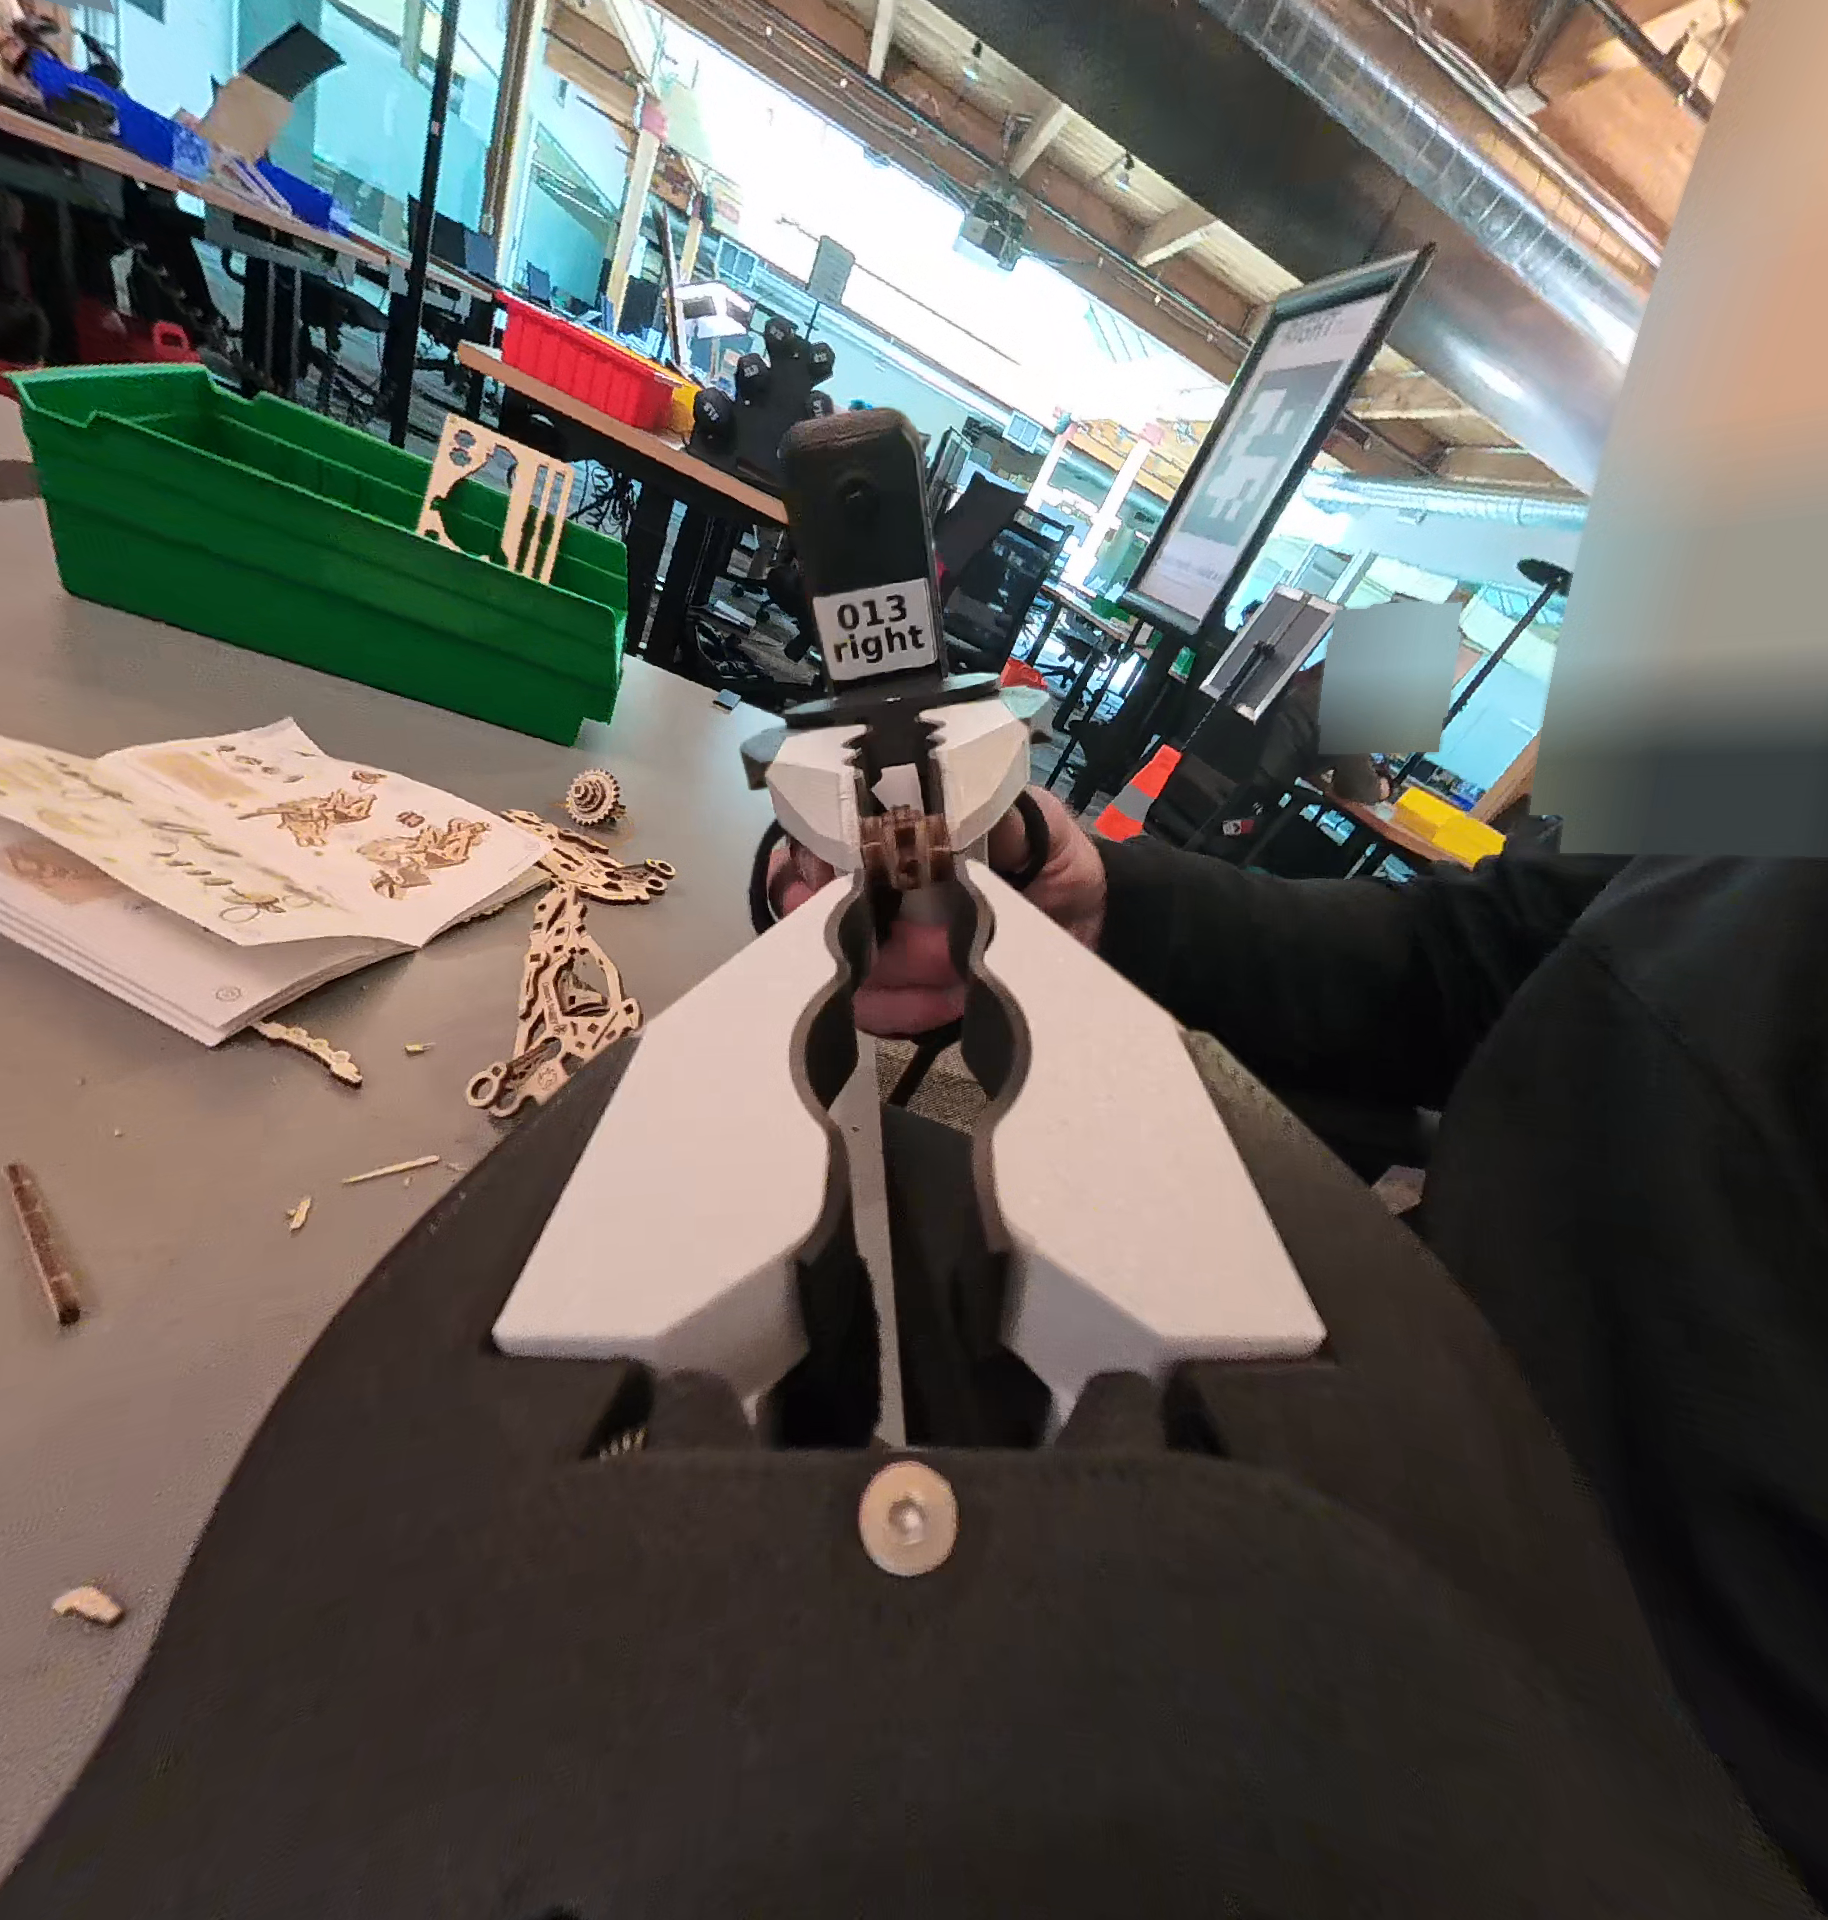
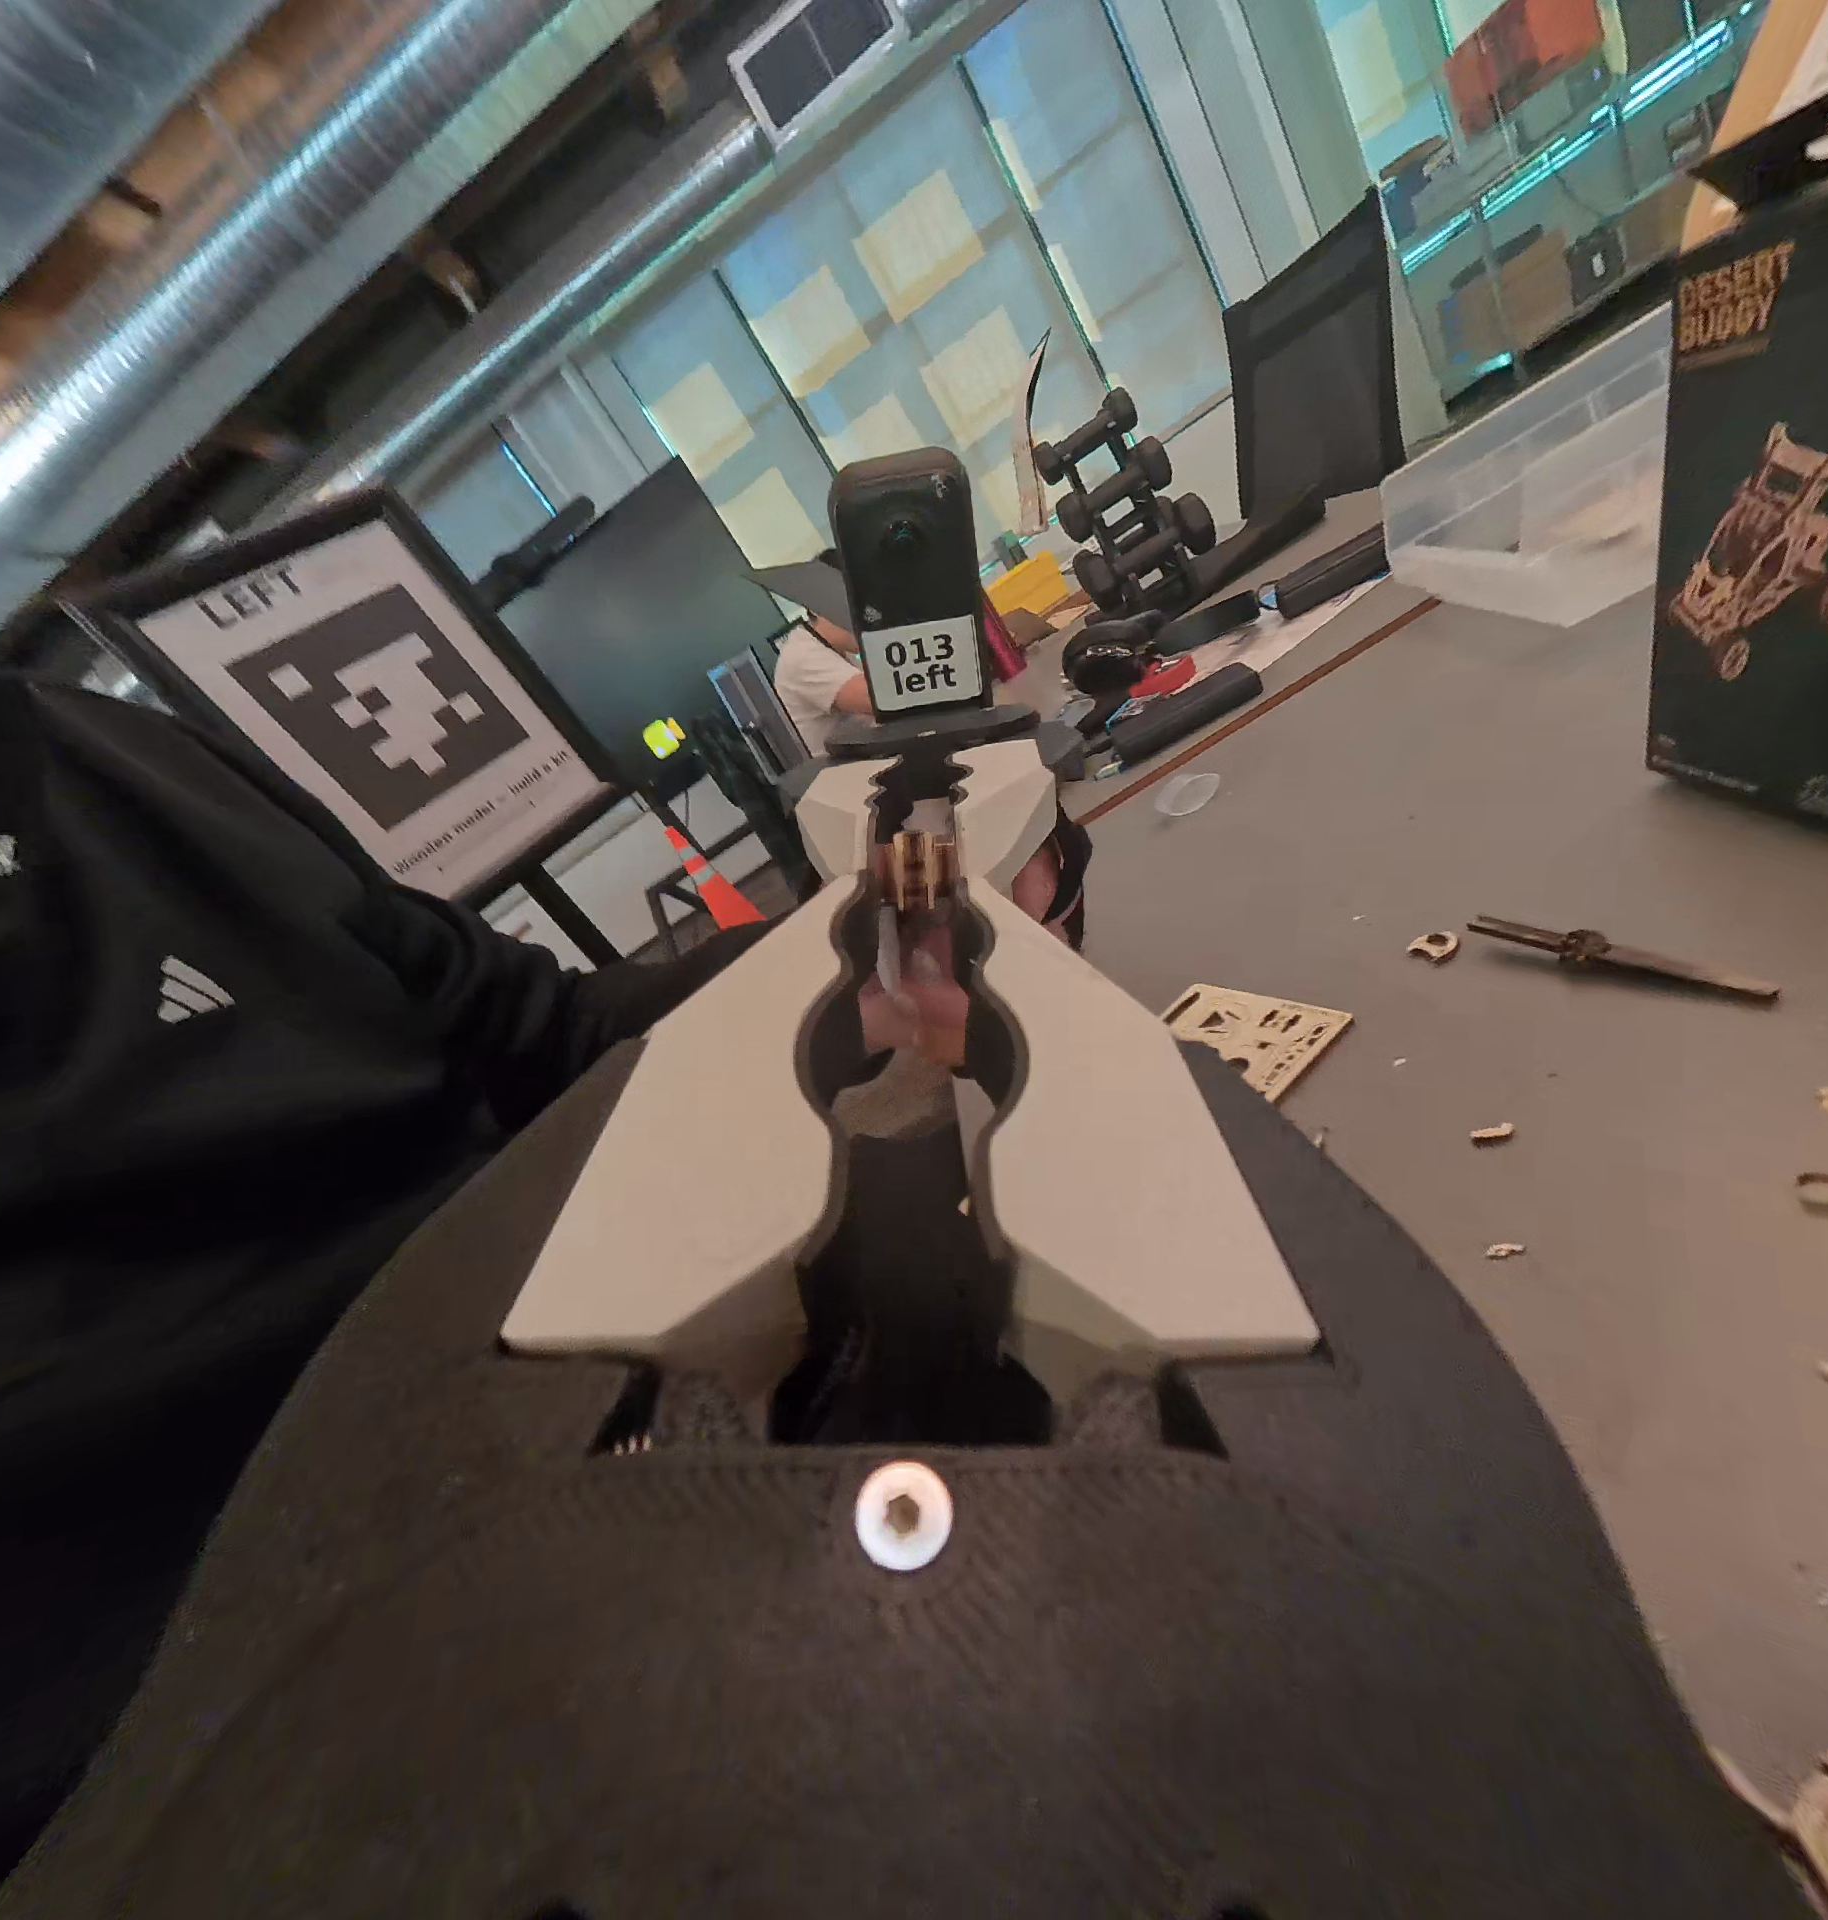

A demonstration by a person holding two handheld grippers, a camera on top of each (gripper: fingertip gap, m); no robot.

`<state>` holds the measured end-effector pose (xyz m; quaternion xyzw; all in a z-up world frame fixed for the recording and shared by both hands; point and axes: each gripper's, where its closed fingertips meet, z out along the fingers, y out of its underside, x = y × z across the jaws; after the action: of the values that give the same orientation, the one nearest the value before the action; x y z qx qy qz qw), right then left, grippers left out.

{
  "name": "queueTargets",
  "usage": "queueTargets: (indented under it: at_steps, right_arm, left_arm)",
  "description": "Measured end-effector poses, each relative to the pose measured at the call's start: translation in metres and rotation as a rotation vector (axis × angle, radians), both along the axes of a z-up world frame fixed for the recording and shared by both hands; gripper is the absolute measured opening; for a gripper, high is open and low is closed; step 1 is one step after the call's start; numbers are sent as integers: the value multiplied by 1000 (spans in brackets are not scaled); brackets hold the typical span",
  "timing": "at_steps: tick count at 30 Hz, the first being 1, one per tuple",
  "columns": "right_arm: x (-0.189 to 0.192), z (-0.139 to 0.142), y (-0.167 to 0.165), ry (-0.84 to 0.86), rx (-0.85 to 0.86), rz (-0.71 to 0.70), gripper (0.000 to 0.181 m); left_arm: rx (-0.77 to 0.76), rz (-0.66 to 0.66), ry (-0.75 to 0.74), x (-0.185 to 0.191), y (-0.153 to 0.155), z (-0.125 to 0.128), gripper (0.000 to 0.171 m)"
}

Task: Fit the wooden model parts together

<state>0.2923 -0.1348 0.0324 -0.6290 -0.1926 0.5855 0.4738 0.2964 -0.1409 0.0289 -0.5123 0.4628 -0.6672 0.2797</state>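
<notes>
Midair, left gripper (image 1: 902,868) tip to tip with right gripper (image 2: 918,883) | both nearly closed, pinching one small wooden gear part (image 1: 899,847) between their tips | loose wooden model pieces (image 1: 567,956) on grey table (image 1: 214,1195) left of left gripper, beside open instruction booklet (image 1: 224,862)

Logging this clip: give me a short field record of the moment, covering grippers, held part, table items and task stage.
left gripper: shut on the small wooden assembly, tip to tip with the other gripper
right gripper: shut on the same piece from the opposite side
held height: above the grey table
table, left side: green bin, open instruction booklet, loose wooden frame parts
table, right side: dark model box, punched wooden sheet
task stage: parts being pressed together; whether seated cannot be told
</notes>
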Motion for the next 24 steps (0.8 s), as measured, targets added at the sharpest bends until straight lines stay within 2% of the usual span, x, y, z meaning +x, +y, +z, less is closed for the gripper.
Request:
queueTargets:
  at_steps: [8, 13, 18, 21, 24]
  right_arm:
    - [0, 3, 0, 14, -28, 7, 10]
    - [-1, -4, 2, -47, -8, -17, 10]
    - [0, -22, 5, -337, 111, -100, 10]
    - [-1, -52, 7, -564, 127, -107, 10]
    - [-6, -98, 7, -826, 94, -62, 10]
  left_arm:
    - [-32, -6, -5, 1, -1, 3, 12]
    - [-35, -9, 17, 0, 2, -4, 13]
    - [-11, 22, 136, -11, 16, -31, 19]
    - [13, 82, 212, -27, 31, -48, 20]
    - [57, 157, 316, -48, 42, -65, 20]
